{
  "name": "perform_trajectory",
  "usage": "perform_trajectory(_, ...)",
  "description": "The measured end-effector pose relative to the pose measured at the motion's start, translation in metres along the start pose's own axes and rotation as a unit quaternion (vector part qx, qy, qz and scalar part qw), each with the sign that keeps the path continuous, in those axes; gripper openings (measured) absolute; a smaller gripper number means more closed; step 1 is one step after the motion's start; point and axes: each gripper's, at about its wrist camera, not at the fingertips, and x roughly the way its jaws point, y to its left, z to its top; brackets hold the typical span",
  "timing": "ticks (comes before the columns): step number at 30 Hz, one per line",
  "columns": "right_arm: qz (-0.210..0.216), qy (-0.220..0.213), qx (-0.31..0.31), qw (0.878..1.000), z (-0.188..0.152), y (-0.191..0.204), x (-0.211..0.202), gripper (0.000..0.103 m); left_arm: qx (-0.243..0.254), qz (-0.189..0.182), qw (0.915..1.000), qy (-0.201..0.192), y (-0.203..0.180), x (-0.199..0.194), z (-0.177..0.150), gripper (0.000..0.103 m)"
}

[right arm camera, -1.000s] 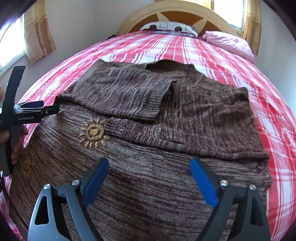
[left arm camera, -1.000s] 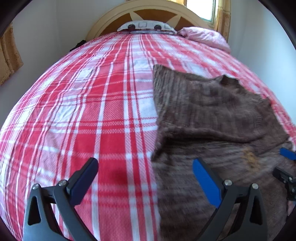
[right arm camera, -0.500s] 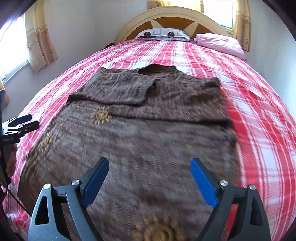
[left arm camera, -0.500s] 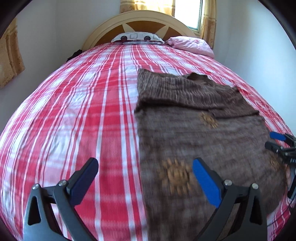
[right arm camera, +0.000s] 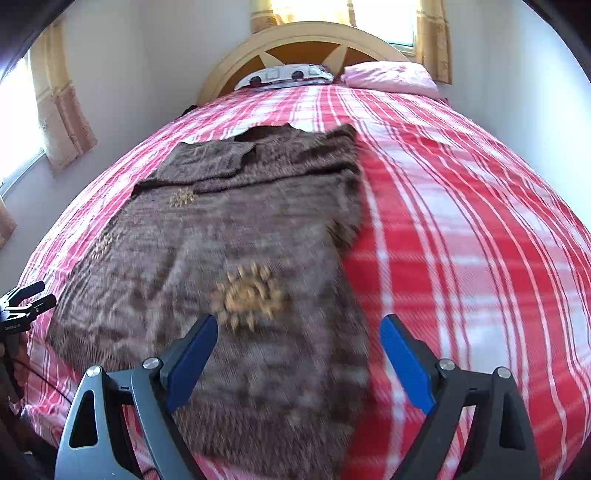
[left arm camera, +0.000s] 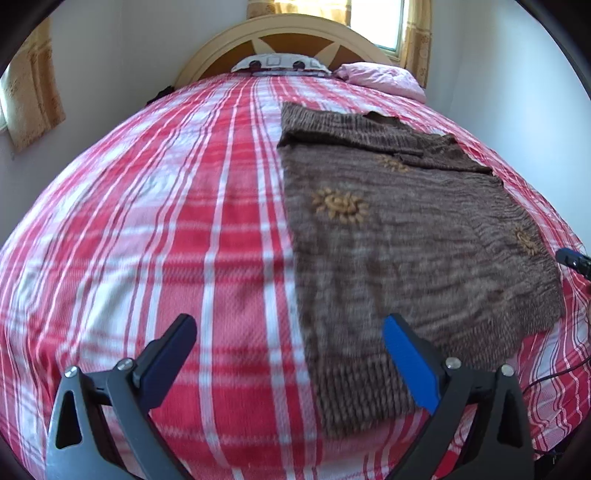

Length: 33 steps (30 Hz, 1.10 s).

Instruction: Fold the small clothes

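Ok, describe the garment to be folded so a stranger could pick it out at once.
Start at the bed with the red and white checked cover. The brown knitted sweater lies flat on it, neck toward the headboard, sleeves folded across its chest. Unlike the pink pillow beyond it, it is dark and carries tan sun-shaped motifs.

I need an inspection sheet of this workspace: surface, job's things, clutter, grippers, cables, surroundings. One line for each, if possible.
Surface: bed with red plaid cover, no bare mattress seen.
Job's things: brown sweater lying flat, sleeves folded over the chest, sun motifs showing.
Clutter: pink pillow and patterned pillow at the headboard.
Grippers: left gripper and right gripper both with jaws open, holding nothing.
Cables: thin black cable on the cover near the sweater's hem.
Surroundings: headboard, curtains, white walls.
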Motion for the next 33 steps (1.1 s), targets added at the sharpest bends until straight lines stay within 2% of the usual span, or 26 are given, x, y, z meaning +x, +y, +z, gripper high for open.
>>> perform_trajectory(3,-0.009,0.004,0.016,1.000,-0.015,-0.011,-0.011,0.089,-0.015,-0.014,0.9998,0.008,0.001,0.001,-0.010,0.097)
perform_trajectory(6,-0.014,0.013,0.027,0.999,-0.028,-0.020,-0.018,0.082,-0.013,-0.023,0.9996,0.007,-0.005,-0.002,-0.022,0.096)
perform_trajectory(12,0.014,0.037,0.051,0.998,-0.046,-0.022,-0.017,0.073,0.002,-0.038,0.9993,-0.001,-0.017,-0.007,-0.027,0.087)
perform_trajectory(14,0.023,0.044,0.051,0.997,-0.051,-0.018,-0.013,0.064,0.005,-0.048,0.9989,-0.003,-0.020,-0.006,-0.026,0.082)
perform_trajectory(17,0.025,0.042,0.049,0.998,-0.054,-0.014,-0.010,0.062,0.007,-0.050,0.9987,-0.003,-0.022,-0.004,-0.026,0.082)
perform_trajectory(20,0.034,0.042,0.050,0.997,-0.054,-0.013,-0.010,0.051,0.010,-0.050,0.9987,-0.003,-0.024,-0.004,-0.027,0.081)
perform_trajectory(21,0.034,0.042,0.050,0.997,-0.055,-0.013,-0.011,0.044,0.010,-0.051,0.9986,-0.003,-0.024,-0.004,-0.027,0.079)
perform_trajectory(22,0.037,0.042,0.051,0.997,-0.055,-0.013,-0.011,0.038,0.011,-0.050,0.9987,-0.004,-0.024,-0.005,-0.027,0.072)
perform_trajectory(24,0.043,0.043,0.058,0.996,-0.056,-0.016,-0.011,0.032,0.017,-0.049,0.9986,-0.005,-0.024,-0.007,-0.030,0.064)
perform_trajectory(26,0.049,0.044,0.065,0.996,-0.057,-0.019,-0.011,0.028,0.018,-0.053,0.9984,-0.005,-0.023,-0.009,-0.030,0.052)
perform_trajectory(27,0.054,0.046,0.067,0.995,-0.057,-0.019,-0.011,0.027,0.017,-0.058,0.9982,-0.005,-0.022,-0.010,-0.031,0.041)
perform_trajectory(28,0.062,0.047,0.068,0.995,-0.057,-0.018,-0.011,0.023,0.014,-0.064,0.9978,-0.005,-0.021,-0.011,-0.031,0.034)
perform_trajectory(30,0.068,0.048,0.067,0.994,-0.058,-0.016,-0.010,0.015,0.010,-0.080,0.9968,-0.005,-0.021,-0.011,-0.031,0.010)
perform_trajectory(33,0.092,0.046,0.079,0.992,-0.059,-0.016,-0.009,0.011,0.006,-0.092,0.9955,-0.024,-0.020,-0.017,-0.031,0.009)
